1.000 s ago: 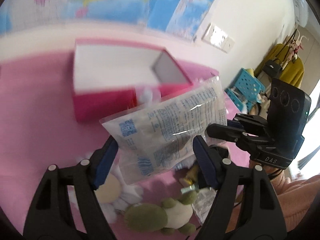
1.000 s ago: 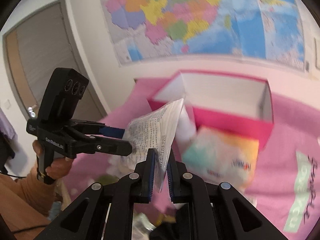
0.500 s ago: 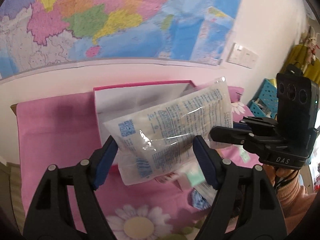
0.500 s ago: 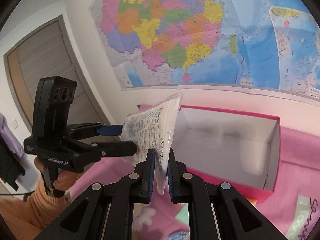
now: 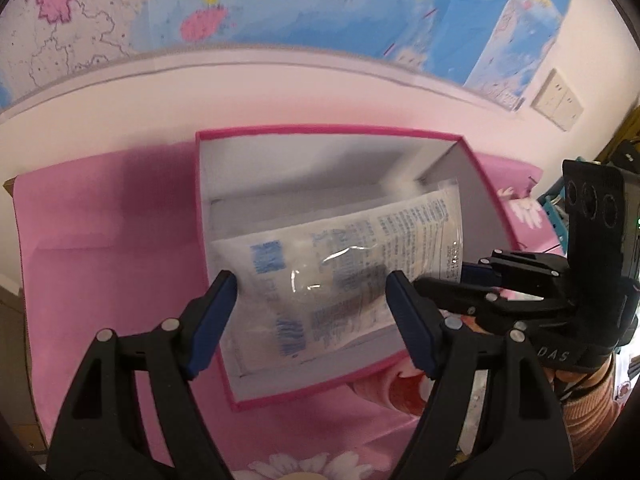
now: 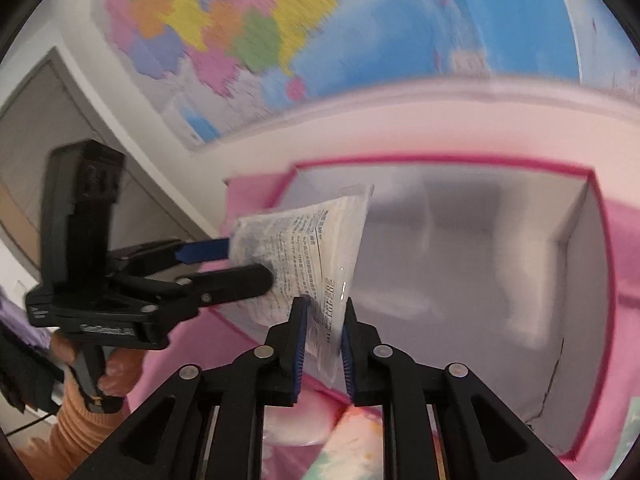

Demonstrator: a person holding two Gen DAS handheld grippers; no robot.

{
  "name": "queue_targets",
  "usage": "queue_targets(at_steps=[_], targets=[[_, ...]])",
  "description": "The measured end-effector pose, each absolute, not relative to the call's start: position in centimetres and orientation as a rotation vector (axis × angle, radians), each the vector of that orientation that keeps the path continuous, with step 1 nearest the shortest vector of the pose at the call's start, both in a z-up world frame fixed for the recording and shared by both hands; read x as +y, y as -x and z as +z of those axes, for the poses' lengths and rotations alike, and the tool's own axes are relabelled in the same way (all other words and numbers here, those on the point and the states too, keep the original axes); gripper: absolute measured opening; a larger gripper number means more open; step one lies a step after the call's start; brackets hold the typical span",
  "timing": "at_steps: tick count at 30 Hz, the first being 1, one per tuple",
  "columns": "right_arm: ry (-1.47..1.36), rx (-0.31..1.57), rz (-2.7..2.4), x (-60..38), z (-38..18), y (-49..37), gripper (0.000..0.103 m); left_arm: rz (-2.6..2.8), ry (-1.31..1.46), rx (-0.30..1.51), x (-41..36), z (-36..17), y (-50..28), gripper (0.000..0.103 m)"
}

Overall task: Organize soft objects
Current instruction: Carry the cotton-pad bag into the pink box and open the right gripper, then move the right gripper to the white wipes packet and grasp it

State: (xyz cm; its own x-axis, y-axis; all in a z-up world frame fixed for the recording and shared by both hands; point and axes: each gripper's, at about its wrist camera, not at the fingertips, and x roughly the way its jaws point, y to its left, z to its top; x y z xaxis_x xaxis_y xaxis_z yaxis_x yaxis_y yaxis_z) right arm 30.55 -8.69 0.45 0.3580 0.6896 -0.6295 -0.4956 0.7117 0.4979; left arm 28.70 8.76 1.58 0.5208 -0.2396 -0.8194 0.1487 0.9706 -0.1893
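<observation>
A clear plastic packet (image 5: 344,264) with blue print hangs over the open pink box (image 5: 224,360), partly inside its white interior. My left gripper (image 5: 316,312) spans the packet, its blue pads at each side of it. My right gripper (image 6: 324,336) has its jaws slightly parted around the packet's (image 6: 312,256) edge, pads close to it. In the right wrist view the left gripper (image 6: 244,264) grips the packet's far end above the box (image 6: 592,280). In the left wrist view the right gripper (image 5: 464,280) sits at the packet's right edge.
The box stands on a pink flowered cloth (image 5: 100,264) against a wall with a large coloured map (image 5: 280,0). A light switch plate (image 5: 558,98) is at the right. Other soft packets (image 6: 360,440) lie on the cloth below the right gripper.
Both grippers carried the packet forward and down from above the cloth to over the box opening. The right gripper's jaws have parted slightly.
</observation>
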Motion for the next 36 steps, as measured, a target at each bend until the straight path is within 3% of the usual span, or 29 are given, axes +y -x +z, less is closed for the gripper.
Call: queue_targets(at_steps=[6, 12, 22, 36], targets=[[-0.174, 1.035, 0.676, -8.5, -1.4, -31.5, 0.042, -0.213, 0.078, 0.975, 8.4, 2.0, -28.1, 0.078], [-0.207, 0.982, 0.684, -10.1, -0.1, -30.3, 0.043, -0.206, 0.086, 0.883, 8.9, 4.0, -25.8, 0.078], [-0.234, 0.743, 0.847, -12.0, 7.6, -22.2, 0.047, -0.317, 0.07, 0.758, 6.7, 6.5, -17.3, 0.078], [-0.227, 0.648, 0.939, -17.0, 9.1, -11.4, 0.048, -0.378, 0.118, 0.816, 5.9, 2.4, -9.7, 0.078]])
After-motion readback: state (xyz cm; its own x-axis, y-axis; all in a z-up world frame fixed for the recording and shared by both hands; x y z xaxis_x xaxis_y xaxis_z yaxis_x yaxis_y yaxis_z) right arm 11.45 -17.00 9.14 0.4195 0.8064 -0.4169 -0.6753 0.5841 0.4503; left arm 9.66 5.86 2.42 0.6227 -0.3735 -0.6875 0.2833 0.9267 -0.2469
